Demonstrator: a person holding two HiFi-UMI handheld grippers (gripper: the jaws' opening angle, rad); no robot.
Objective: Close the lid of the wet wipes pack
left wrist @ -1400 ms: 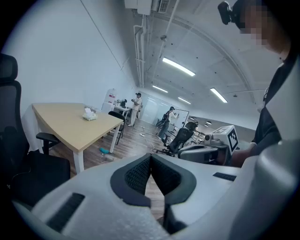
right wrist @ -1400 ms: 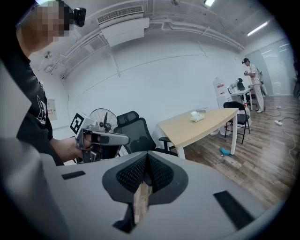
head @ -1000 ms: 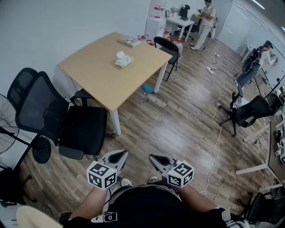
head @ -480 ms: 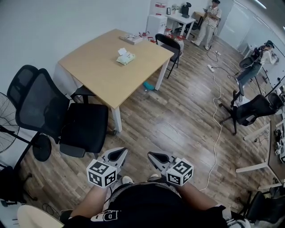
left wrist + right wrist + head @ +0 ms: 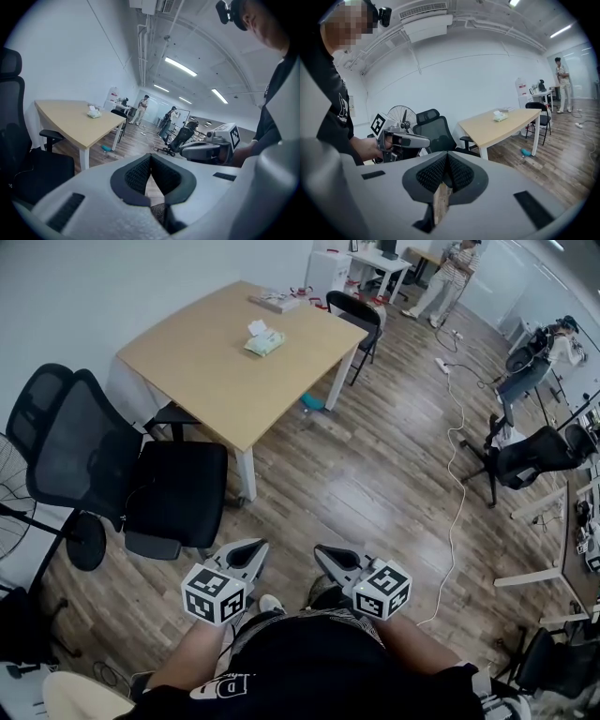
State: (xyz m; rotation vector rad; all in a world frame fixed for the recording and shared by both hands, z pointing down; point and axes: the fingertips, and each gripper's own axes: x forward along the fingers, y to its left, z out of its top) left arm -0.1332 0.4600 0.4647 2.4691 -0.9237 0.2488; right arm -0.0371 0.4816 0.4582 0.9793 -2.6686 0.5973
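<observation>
head view, wet wipes pack [image 5: 265, 342], long axis diagonal (on table [image 5: 187, 371])

The wet wipes pack [image 5: 263, 341] lies on the table [image 5: 202, 381].

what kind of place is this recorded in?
Most likely an open office or lab: a light wooden table with the wet wipes pack on it, black mesh office chairs on a wood-look floor, and more desks with a person standing at the far end.
</observation>
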